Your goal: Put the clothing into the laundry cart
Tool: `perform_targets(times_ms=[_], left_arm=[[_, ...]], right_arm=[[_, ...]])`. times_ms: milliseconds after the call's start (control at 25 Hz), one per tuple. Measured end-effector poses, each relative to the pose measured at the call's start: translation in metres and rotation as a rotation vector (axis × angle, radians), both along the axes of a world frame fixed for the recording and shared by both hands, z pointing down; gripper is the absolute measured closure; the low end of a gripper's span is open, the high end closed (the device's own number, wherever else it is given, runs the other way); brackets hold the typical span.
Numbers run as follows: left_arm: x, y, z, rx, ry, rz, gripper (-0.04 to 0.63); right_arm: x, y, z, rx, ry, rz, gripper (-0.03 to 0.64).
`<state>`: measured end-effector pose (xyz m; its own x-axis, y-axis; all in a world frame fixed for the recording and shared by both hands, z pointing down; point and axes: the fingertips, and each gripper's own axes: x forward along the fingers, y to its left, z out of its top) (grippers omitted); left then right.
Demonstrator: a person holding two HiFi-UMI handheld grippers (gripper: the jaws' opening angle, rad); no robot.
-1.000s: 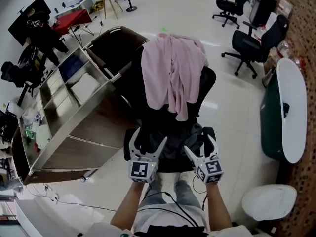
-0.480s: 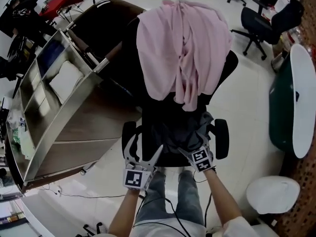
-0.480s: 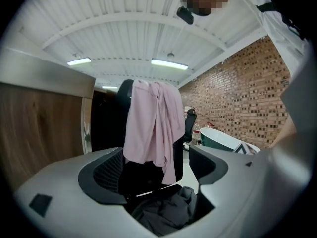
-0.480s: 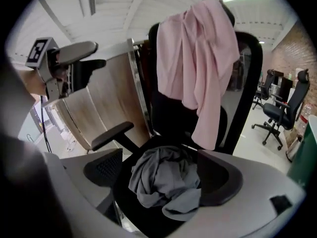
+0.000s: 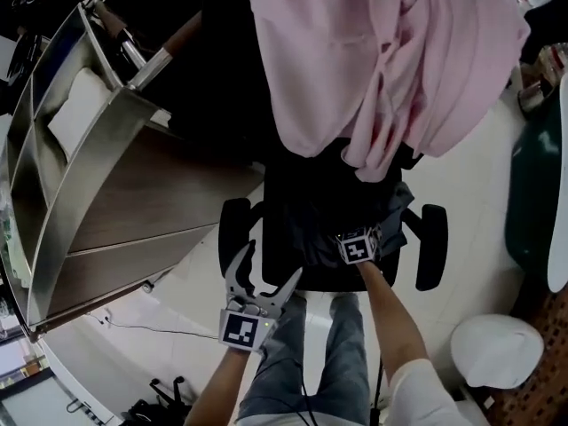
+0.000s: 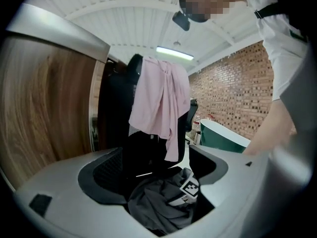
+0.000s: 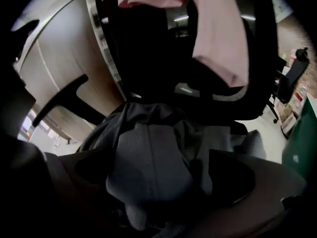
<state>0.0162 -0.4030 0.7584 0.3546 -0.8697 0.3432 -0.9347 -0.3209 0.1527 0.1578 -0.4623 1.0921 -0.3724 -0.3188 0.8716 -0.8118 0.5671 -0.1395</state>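
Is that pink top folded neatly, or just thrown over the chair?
Thrown over, not folded: the pink top hangs loose over the backrest of the office chair, creased and trailing toward the seat.

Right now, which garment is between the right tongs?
The grey one on the seat, between the tongs, which have just opened; the pink one hangs on the backrest.

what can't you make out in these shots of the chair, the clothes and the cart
- Head view: the top of the pink shirt draped on the black office chair is cut off by the upper edge.
- Head view: the inside of the wood-panelled laundry cart is dark and cut off at the top.
- Right gripper view: the crumpled dark grey garment is bunched and dim; its type cannot be told.
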Motion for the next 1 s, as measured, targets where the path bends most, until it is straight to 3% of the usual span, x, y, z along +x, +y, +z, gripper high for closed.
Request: perform_targets(times_ms=[160, 320, 400, 480, 560, 600, 680, 840, 1000], left_arm=[[0.002, 0.004, 0.003, -0.006, -0.006, 0.020, 0.190], [-0.004, 0.011, 0.012, -0.024, -0.017, 0.023, 0.190], [-0.005, 0.012, 0.013, -0.021, -0.020, 0.018, 0.192], [-0.003, 0.014, 0.010, -0.011, -0.030, 0.022, 0.192], [-0.001, 0.014, 0.003, 0.001, -0.025, 0.018, 0.192], [0.000, 0.014, 0.000, 0.005, -0.020, 0.013, 0.192], [0.001, 0.016, -0.010, 0.013, -0.009, 0.003, 0.192], [-0.001, 0.022, -0.039, 0.034, 0.004, -0.009, 0.192], [0.003, 0.015, -0.075, 0.096, 0.038, -0.015, 0.192]], right_arm=[[-0.007, 0.015, 0.069, -0.054, 0.082, -0.024, -0.020], [-0.008, 0.007, 0.081, -0.037, 0.112, -0.003, -0.020], [-0.008, 0.008, 0.079, -0.058, 0.107, -0.021, 0.027], [-0.006, 0.016, 0.075, -0.102, 0.112, -0.038, 0.146], [-0.008, 0.020, 0.068, -0.145, 0.101, -0.032, 0.364], [-0.008, 0.020, 0.061, -0.155, 0.085, -0.017, 0.435], [-0.010, 0.018, 0.038, -0.161, 0.027, 0.021, 0.481], [-0.019, 0.029, -0.007, -0.101, -0.123, 0.013, 0.492], [-0.019, 0.009, -0.107, 0.043, -0.298, 0.082, 0.492]])
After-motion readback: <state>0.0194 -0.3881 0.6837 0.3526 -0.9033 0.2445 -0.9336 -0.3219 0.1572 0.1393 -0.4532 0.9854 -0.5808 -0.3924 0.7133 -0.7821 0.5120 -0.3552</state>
